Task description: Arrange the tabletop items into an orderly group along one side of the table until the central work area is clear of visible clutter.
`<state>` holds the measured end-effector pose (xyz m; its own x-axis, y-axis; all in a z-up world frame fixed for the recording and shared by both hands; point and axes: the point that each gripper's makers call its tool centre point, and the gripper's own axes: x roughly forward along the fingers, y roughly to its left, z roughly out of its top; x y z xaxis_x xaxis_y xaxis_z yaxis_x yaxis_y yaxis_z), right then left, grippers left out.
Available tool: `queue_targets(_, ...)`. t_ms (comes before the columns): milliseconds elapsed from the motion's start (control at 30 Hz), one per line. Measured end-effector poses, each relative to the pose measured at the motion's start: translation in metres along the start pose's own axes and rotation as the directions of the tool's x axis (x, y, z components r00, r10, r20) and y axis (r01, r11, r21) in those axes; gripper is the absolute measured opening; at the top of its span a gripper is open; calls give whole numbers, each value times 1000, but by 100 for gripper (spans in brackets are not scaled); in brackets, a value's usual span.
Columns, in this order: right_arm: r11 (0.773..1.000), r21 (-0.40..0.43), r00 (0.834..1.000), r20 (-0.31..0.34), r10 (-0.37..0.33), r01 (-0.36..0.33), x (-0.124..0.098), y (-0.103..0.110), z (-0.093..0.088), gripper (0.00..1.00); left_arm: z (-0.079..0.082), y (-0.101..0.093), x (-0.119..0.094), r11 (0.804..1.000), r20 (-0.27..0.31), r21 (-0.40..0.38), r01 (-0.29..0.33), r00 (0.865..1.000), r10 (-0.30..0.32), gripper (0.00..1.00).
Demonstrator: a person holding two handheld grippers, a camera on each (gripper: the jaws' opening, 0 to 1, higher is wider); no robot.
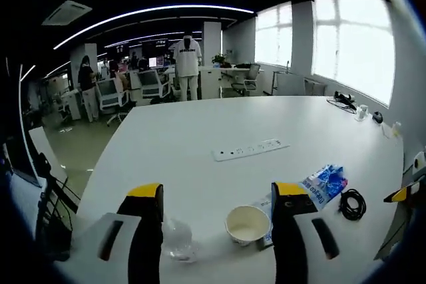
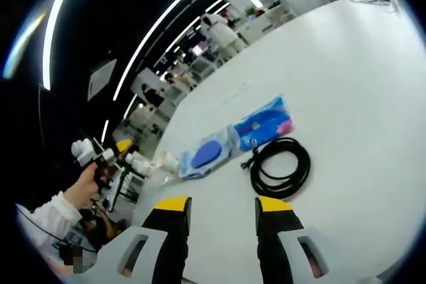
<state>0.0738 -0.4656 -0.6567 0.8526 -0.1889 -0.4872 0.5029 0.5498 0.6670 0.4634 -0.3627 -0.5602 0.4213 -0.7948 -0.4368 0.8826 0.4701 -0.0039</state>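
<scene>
A: In the left gripper view we see our left gripper [image 1: 218, 199] with its jaws spread wide and nothing held. Just ahead, between the two jaws, sits a white paper cup [image 1: 247, 223], upright on the white table [image 1: 200, 131]. Beside the left jaw stands a clear plastic cup [image 1: 178, 239], touching neither jaw as far as we can tell.

B: And past the right jaw?

A: A blue wipes pack [image 1: 324, 183] lies flat there, partly behind that jaw, and further right a coiled black cable [image 1: 352, 203]. Well ahead of the jaws a white power strip [image 1: 250, 149] lies across the middle of the table.

B: In the right gripper view our right gripper [image 2: 217, 205] is also open and empty. The coiled black cable [image 2: 281, 166] lies just ahead of its right jaw, apart from it. Beyond the cable we see the blue wipes pack [image 2: 264, 123], and beside that, ahead of the left jaw, a second flat pack with a blue oval [image 2: 208, 154].

A: The left gripper [image 2: 121, 151] shows at the left of that view, in a hand [image 2: 85, 185].
</scene>
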Motion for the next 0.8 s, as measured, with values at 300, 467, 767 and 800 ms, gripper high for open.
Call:
queue_targets(300,1000,17,1000,6,0,0,-3,1,-2,37,-11,35,-4,998,-18,-28,-63,998,63,63)
queue_targets(467,999,37,1000,9,-11,10,-7,-2,-2,37,-23,44,-1,996,-45,-42,-83,996,81,61)
queue_targets(767,998,52,1000,12,-29,28,-10,-6,0,36,-39,48,8,996,-90,-40,-81,993,78,36)
queue_targets(800,998,54,999,12,-29,29,-10,-6,0,36,-39,47,8,996,-94,-39,-79,993,75,30)
